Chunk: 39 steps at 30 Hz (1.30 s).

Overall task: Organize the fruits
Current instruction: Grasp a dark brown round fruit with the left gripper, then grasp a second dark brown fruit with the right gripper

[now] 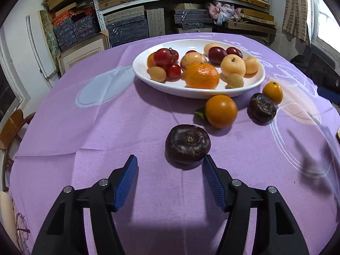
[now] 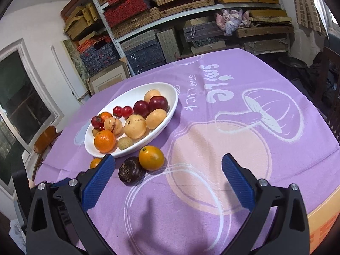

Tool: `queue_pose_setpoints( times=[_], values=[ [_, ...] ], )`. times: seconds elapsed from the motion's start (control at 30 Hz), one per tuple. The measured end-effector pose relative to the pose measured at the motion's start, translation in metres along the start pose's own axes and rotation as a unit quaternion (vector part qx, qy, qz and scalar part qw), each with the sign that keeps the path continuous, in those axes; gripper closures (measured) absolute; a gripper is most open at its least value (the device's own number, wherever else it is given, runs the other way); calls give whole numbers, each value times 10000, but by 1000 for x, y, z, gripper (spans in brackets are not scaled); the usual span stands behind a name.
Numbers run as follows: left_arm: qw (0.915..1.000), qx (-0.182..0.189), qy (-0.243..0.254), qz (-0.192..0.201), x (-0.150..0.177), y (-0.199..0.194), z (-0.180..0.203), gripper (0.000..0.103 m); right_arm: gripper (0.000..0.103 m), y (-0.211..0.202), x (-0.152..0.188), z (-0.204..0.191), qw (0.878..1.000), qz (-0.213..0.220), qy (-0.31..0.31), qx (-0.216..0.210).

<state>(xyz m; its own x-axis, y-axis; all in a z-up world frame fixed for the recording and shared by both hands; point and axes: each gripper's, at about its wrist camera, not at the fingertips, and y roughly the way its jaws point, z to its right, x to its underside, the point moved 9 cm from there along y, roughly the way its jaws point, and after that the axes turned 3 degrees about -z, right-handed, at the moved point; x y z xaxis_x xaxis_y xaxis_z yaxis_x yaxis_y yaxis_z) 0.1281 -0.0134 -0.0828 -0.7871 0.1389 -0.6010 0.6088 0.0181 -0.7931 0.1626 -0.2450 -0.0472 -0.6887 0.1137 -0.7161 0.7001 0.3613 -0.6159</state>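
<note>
In the left wrist view my left gripper (image 1: 170, 164) is open over the purple cloth with nothing between its blue pads. A dark brown fruit (image 1: 188, 143) lies just past its right fingertip. Beyond it on the cloth are an orange fruit with a leaf (image 1: 221, 110), a second dark fruit (image 1: 262, 107) and a small orange fruit (image 1: 273, 92). The white oval dish (image 1: 146, 77) holds a mandarin (image 1: 201, 75), red tomatoes, plums and pale yellow fruits. My right gripper (image 2: 169, 158) is wide open and empty, near a dark fruit (image 2: 130, 170) and an orange fruit (image 2: 151, 157) in front of the dish (image 2: 172, 108).
The purple tablecloth (image 2: 244, 127) with a mushroom print covers the table. Shelves stacked with boxes (image 1: 127, 27) stand behind it. A wooden chair (image 2: 44, 140) sits at the table's left side. Another orange fruit (image 2: 94, 162) shows partly behind my right gripper's left finger.
</note>
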Motion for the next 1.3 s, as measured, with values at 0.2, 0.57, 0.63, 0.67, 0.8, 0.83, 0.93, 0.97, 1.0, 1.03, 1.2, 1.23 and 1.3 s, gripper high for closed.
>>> queue_pose_setpoints(
  times=[0.2,0.57,0.63,0.67,0.8,0.83,0.93,0.97,1.0,1.03,1.2,1.23,1.3],
  values=[
    [9996,284,-52,-78,-9,10,4,39,4,6,12,-28,9973,-48,-719,151],
    [9991,406,-138,-27,-11,9,1,58,4,7,12,-26,9973,-87,-715,110],
    [9988,425,-255,-17,-12,10,-6,58,4,8,14,-28,9969,-128,-766,119],
    [9987,404,-322,2,-13,10,-12,58,4,9,15,-29,9966,-143,-798,122],
    [9987,198,-471,11,-11,10,-39,58,4,16,22,-36,9950,-268,-952,118],
    [9984,145,-554,-26,-8,10,-48,58,4,18,25,-40,9942,-332,-1019,104],
    [9960,221,-861,-40,-4,8,-64,58,4,26,33,-56,9904,-470,-1300,41],
    [9957,229,-892,-37,-3,8,-66,58,4,29,35,-62,9888,-513,-1403,16],
    [9959,210,-874,-38,-3,7,-66,58,4,32,36,-67,9873,-529,-1501,17],
    [9962,196,-844,-38,-3,7,-65,58,5,34,37,-71,9859,-544,-1583,37],
    [9959,277,-854,-55,-1,6,-67,58,34,60,45,-78,9818,-1030,-1594,37],
    [9959,287,-858,-62,-1,6,-67,58,35,64,46,-76,9821,-1132,-1504,26],
    [9960,279,-850,-65,-1,6,-68,58,35,66,43,-72,9849,-1130,-1310,-30]
  ],
)
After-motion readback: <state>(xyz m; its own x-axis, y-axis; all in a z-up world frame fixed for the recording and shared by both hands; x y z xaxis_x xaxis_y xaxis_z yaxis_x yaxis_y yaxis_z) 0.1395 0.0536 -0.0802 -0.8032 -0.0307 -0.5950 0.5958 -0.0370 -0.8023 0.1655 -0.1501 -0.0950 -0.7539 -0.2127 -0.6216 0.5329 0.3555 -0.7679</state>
